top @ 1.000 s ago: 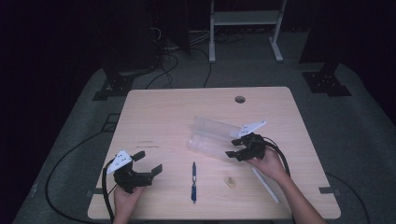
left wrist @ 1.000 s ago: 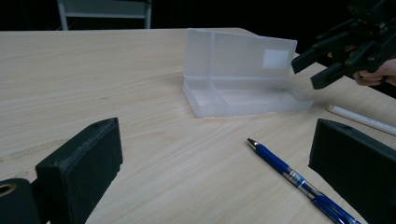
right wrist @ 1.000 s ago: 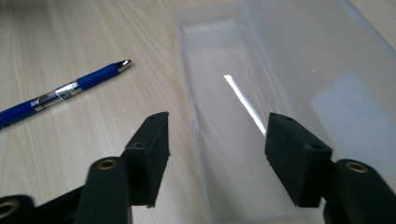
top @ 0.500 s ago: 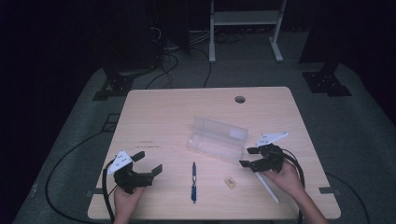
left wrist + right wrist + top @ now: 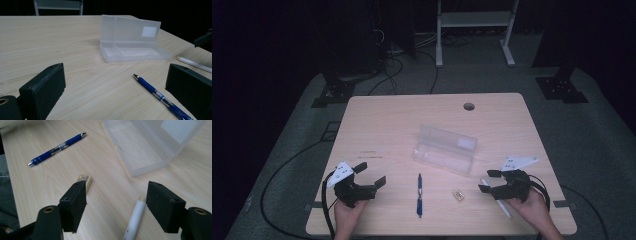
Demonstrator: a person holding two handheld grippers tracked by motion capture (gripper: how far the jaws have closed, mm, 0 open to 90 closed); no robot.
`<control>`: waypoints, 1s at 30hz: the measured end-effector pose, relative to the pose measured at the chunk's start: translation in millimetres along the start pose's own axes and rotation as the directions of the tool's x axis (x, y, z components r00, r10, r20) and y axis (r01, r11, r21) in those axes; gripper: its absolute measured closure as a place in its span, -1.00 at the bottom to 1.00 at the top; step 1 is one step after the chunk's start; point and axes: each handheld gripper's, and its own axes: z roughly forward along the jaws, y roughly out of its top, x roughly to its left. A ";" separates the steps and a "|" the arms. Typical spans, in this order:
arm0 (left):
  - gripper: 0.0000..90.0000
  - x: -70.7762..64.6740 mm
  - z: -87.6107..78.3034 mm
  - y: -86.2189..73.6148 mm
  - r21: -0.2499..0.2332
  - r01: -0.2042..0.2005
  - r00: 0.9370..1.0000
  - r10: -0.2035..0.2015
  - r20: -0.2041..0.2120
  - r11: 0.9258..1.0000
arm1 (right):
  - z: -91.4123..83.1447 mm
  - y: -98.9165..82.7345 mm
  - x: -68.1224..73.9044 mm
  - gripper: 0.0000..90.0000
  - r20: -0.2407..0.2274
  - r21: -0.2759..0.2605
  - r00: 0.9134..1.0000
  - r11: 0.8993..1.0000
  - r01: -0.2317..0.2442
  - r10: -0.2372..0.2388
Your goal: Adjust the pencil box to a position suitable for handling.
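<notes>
A clear plastic pencil box [image 5: 444, 149] lies open mid-table, its lid standing up and its tray [image 5: 147, 145] empty. A blue pen [image 5: 419, 195] and a small tan eraser [image 5: 457, 195] lie near the front edge. My left gripper [image 5: 369, 175] rests open at the front left, and the blue pen [image 5: 160, 96] lies just ahead of its right jaw. At the front right, my right gripper [image 5: 486, 181] is open, its jaws having just been opening. They hover over a white pen [image 5: 135, 220] without pressing it. The eraser [image 5: 84, 181] sits just beyond its left jaw.
The wooden table [image 5: 387, 125] has a cable hole [image 5: 469, 106] at the back. Cables trail off both front corners. Dark floor and stand legs [image 5: 562, 87] surround the table. The right gripper's jaw tip [image 5: 203, 38] pokes in at the right edge of the left gripper view.
My right gripper has drawn back from the box's right end, moving right and toward the front edge, above the white pen. The left gripper has not moved.
</notes>
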 end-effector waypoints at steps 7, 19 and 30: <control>-0.96 -1.0 1.0 0.8 0.002 -0.007 1.000 0.007 0.000 1.000 | -1.9 -15.4 4.0 -0.19 0.026 0.020 1.000 1.000 -0.003 0.002; -0.96 0.2 -1.3 1.8 -0.006 -0.005 1.000 0.005 -0.002 1.000 | 1.9 -30.9 10.3 0.15 0.106 0.079 0.994 0.996 -0.046 0.037; -0.96 -1.7 -0.4 2.3 -0.011 -0.007 1.000 0.007 0.009 1.000 | 0.3 -43.9 6.5 0.42 0.156 0.087 0.986 0.993 -0.078 0.063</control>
